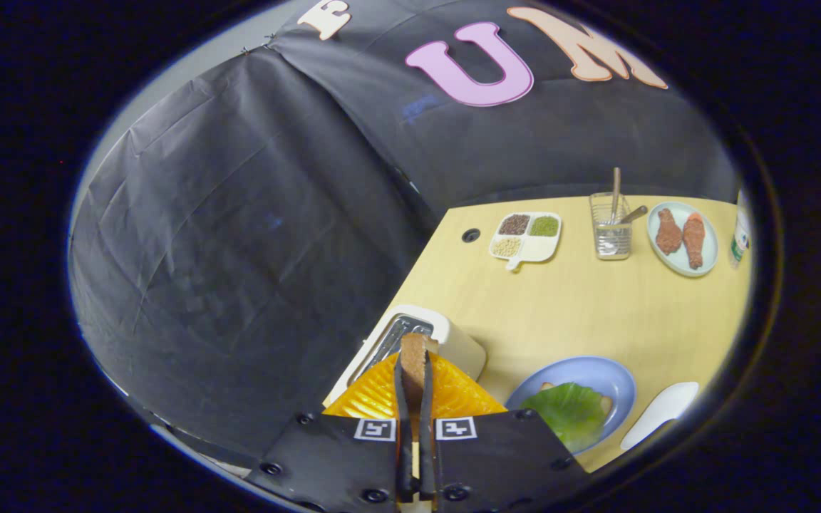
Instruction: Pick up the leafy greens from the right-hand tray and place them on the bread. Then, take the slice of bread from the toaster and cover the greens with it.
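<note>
My gripper (414,370) is shut on a slice of bread (412,356), held edge-on between both fingers, lifted above the white toaster (453,340). The toaster's slot (393,342) lies open just left of the slice. To the right of the fingers, a blue plate (613,381) carries the leafy greens (569,412), which lie on top of a bread slice whose edge peeks out beside them (604,403).
A white tray (660,413) lies right of the blue plate. Farther across the wooden table (581,306) stand a divided dish of grains (526,237), a glass with utensils (611,226) and a plate with two drumsticks (681,239). The table's left edge drops off beside the toaster.
</note>
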Demonstrator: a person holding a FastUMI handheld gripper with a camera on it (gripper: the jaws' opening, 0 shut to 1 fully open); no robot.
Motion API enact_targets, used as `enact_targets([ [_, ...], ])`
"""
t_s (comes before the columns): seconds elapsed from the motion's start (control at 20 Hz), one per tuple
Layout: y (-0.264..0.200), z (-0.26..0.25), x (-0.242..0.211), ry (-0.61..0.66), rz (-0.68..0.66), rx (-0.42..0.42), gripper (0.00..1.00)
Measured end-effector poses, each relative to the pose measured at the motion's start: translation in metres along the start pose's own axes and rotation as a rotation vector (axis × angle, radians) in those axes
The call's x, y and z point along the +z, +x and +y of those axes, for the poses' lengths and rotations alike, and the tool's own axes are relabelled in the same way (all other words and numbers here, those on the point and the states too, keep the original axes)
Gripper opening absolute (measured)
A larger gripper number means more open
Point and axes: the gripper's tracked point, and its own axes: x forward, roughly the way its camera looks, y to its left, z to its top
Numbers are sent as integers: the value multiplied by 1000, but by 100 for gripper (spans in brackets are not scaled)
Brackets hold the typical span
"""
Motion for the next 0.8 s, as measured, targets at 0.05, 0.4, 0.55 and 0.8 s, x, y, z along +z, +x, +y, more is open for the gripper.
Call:
enact_targets([
  [0.05, -4, -3, -1, 7, -7, 8, 7],
  [0.4, -13, -55, -26, 83, -5, -49, 7],
  [0.55, -14, -79, -35, 114, -8, -72, 7],
  [0.8, -11, -108, -53, 164, 5, -88, 7],
])
